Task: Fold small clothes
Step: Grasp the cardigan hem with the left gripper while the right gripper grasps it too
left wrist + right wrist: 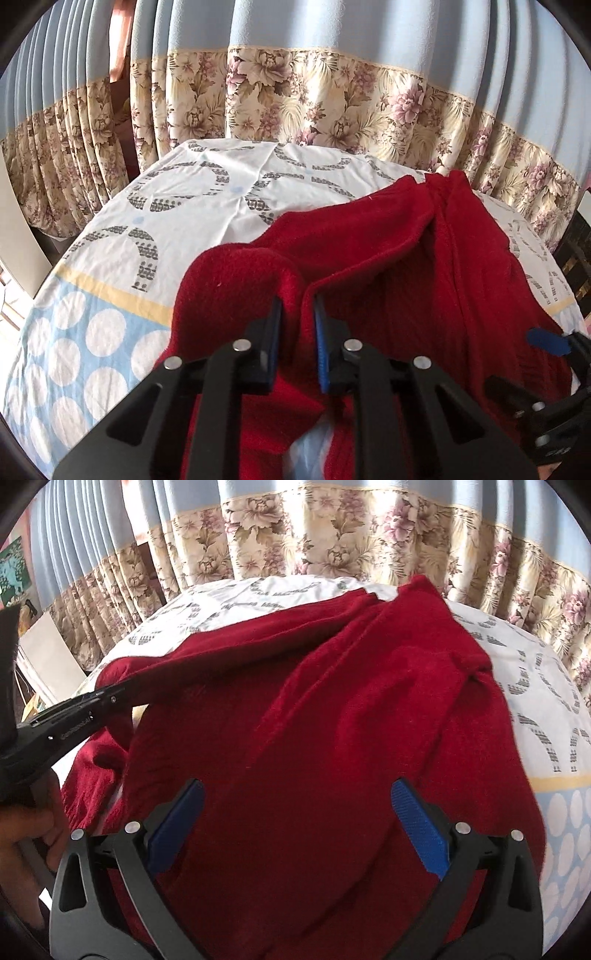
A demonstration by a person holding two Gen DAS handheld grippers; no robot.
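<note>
Red knit fills my view: the red sweater [406, 266] lies across the patterned bedsheet [207, 192], its far end near the floral curtain [314, 99]. Bare sheet lies open on the left. My left tongs [298, 314] pinch a raised fold at the sweater's left edge. My right tongs [297, 805] gape wide above the cloth, holding nothing.

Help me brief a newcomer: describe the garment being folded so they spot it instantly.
On the table draped in a patterned sheet, before floral curtains, lies the red knit garment. It is the only solid dark-red cloth, and the left claw pinches its edge.
</note>
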